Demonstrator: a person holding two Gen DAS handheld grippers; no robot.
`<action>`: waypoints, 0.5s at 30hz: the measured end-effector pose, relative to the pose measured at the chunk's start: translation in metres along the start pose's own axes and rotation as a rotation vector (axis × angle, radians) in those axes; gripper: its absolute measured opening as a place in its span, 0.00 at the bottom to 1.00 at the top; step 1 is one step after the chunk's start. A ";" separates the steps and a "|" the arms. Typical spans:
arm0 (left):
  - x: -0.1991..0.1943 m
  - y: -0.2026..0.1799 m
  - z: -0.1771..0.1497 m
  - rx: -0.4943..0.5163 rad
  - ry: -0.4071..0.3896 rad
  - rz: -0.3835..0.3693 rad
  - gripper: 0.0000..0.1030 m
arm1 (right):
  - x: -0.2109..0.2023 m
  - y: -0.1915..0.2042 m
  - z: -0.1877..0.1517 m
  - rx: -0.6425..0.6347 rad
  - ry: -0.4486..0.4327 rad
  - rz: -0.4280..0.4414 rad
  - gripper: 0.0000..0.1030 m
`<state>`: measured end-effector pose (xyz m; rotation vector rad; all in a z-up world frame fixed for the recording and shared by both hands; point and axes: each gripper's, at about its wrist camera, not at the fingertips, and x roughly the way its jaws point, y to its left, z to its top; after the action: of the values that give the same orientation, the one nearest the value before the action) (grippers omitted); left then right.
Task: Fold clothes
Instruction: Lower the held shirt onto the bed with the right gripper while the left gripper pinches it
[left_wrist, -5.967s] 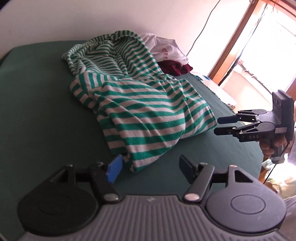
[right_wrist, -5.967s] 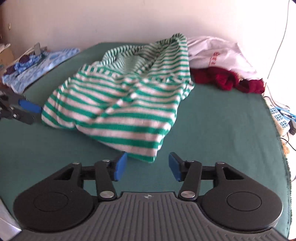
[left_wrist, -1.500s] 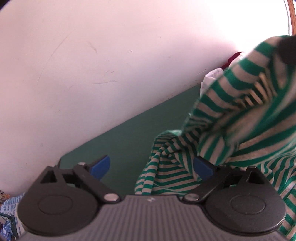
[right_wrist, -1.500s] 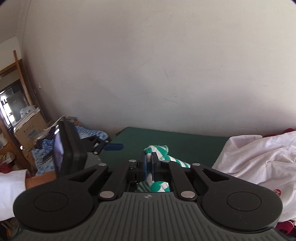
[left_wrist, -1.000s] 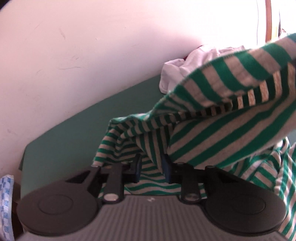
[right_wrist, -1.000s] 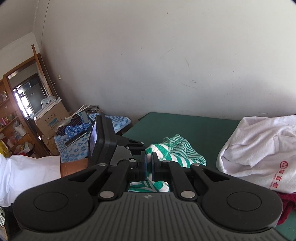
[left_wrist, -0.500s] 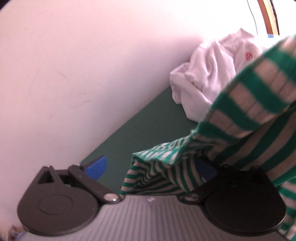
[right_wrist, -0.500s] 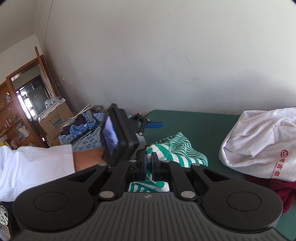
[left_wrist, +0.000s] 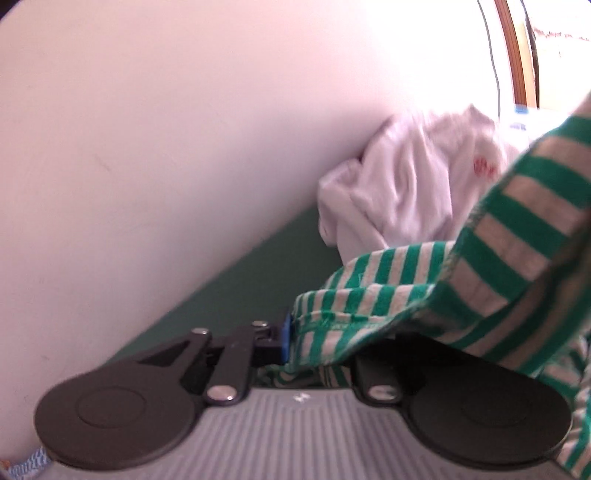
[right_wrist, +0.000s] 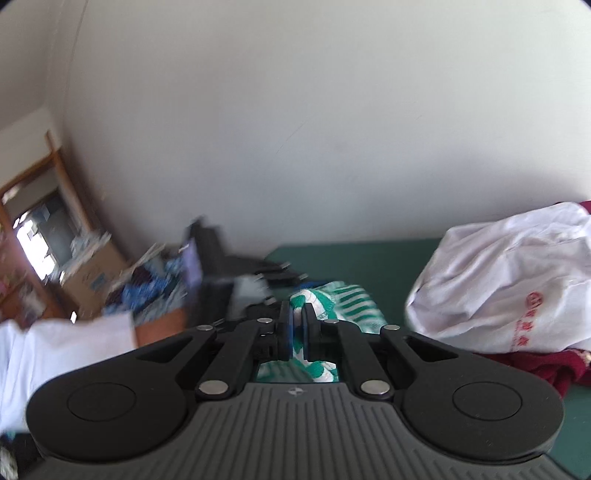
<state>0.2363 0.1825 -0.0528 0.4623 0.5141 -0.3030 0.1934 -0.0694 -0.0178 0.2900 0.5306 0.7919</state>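
The green-and-white striped garment (left_wrist: 517, 240) hangs lifted across the right of the left wrist view, its stitched hem running into my left gripper (left_wrist: 306, 339). That gripper's jaws are closing on the hem. The left blue pad (left_wrist: 285, 338) touches the cloth, and the other finger is hidden under it. In the right wrist view my right gripper (right_wrist: 295, 325) is shut on a bunched edge of the same striped garment (right_wrist: 343, 295). The left gripper (right_wrist: 221, 266) shows there as a blur just to the left, held by a white-sleeved arm (right_wrist: 55, 343).
A crumpled white garment (right_wrist: 517, 277) with red print lies at the back right of the green table (right_wrist: 351, 258), a dark red garment (right_wrist: 535, 365) under it. A pale wall stands right behind the table. Boxes and blue cloth (right_wrist: 122, 280) clutter the far left.
Half a second ago the left jaws stood wide with the hem draped over one finger; now they have closed in on the hem. The right gripper keeps its grip and has swung sideways.
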 end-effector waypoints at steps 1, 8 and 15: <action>-0.013 0.004 0.004 -0.021 -0.019 -0.001 0.14 | -0.004 -0.004 0.005 0.033 -0.035 -0.007 0.05; -0.104 0.015 0.017 -0.082 -0.109 -0.014 0.13 | -0.035 0.004 0.024 0.121 -0.178 0.073 0.05; -0.168 -0.028 -0.009 -0.111 -0.093 -0.082 0.21 | -0.065 0.022 0.003 0.105 -0.199 0.069 0.05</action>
<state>0.0827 0.1904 0.0202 0.3184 0.4569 -0.3711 0.1444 -0.1032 0.0168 0.4813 0.3773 0.7935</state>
